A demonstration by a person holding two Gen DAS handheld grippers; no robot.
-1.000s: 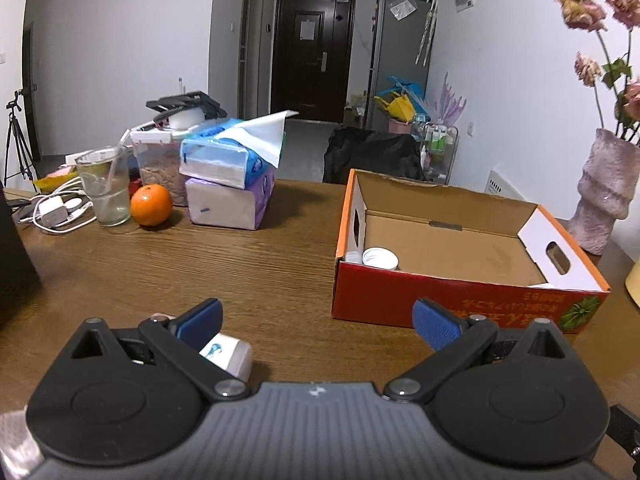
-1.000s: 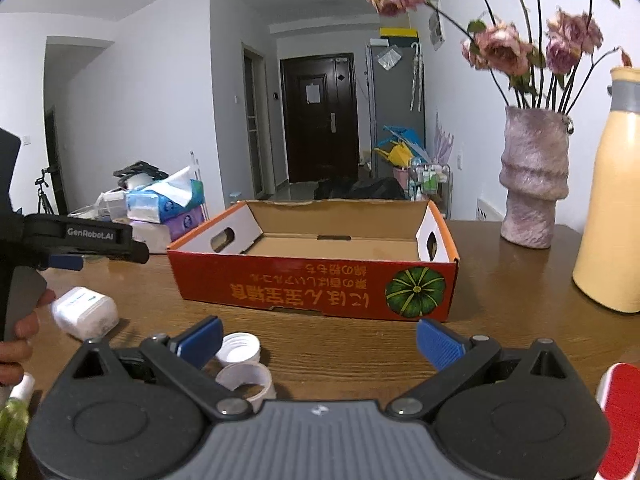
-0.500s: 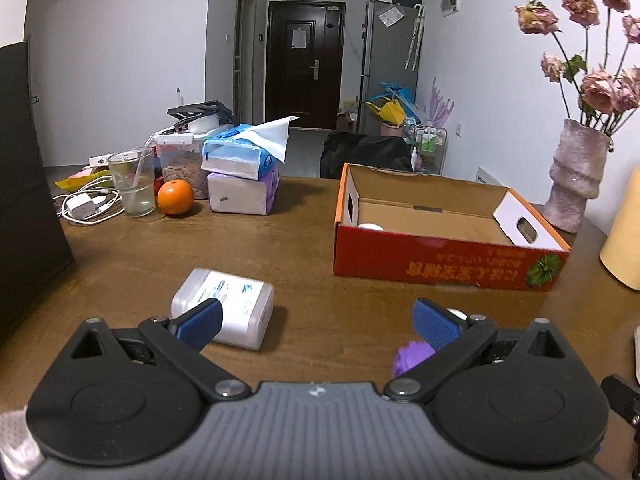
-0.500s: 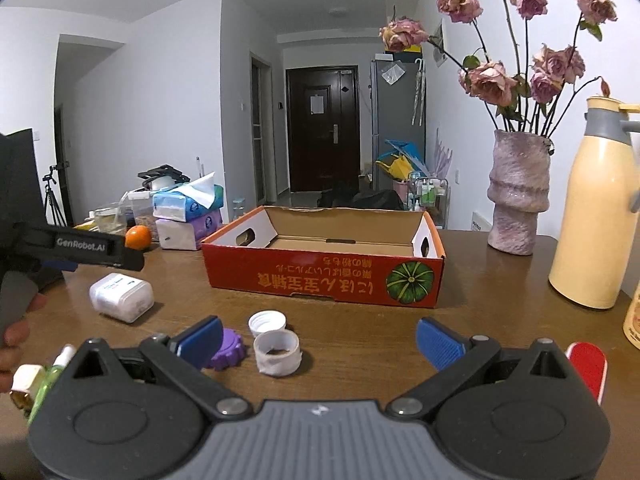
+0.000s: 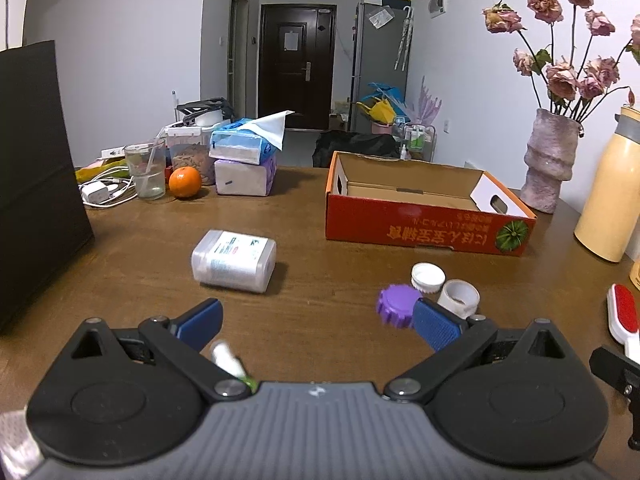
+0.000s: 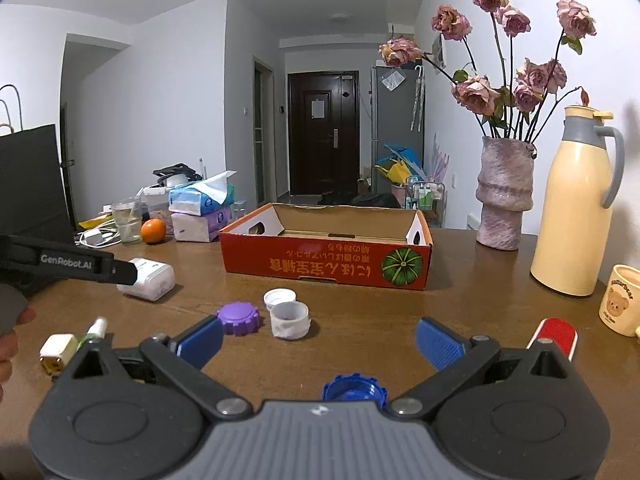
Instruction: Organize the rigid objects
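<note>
An open orange cardboard box [image 5: 424,226] [image 6: 326,266] stands on the wooden table. In front of it lie a white plastic container on its side [image 5: 234,261] [image 6: 148,279], a purple cap [image 5: 396,305] [image 6: 239,317], a white lid [image 5: 428,277] [image 6: 279,298] and a white cup-like cap [image 5: 459,297] [image 6: 290,321]. A blue cap [image 6: 354,388] lies just under my right gripper [image 6: 320,340], which is open and empty. My left gripper [image 5: 316,322] is open and empty, above a small green spray bottle [image 5: 230,362] [image 6: 94,330].
A black bag [image 5: 36,176] stands at the left. Tissue packs [image 5: 244,160], an orange [image 5: 185,182], a glass [image 5: 146,174] and cables sit at the back left. A vase [image 6: 504,196], a yellow thermos [image 6: 576,208], a mug [image 6: 620,300] and a red brush [image 5: 624,316] are at the right.
Both grippers have pulled back and risen away from the box. More of the table shows now, with the caps, the spray bottle and the blue cap in view.
</note>
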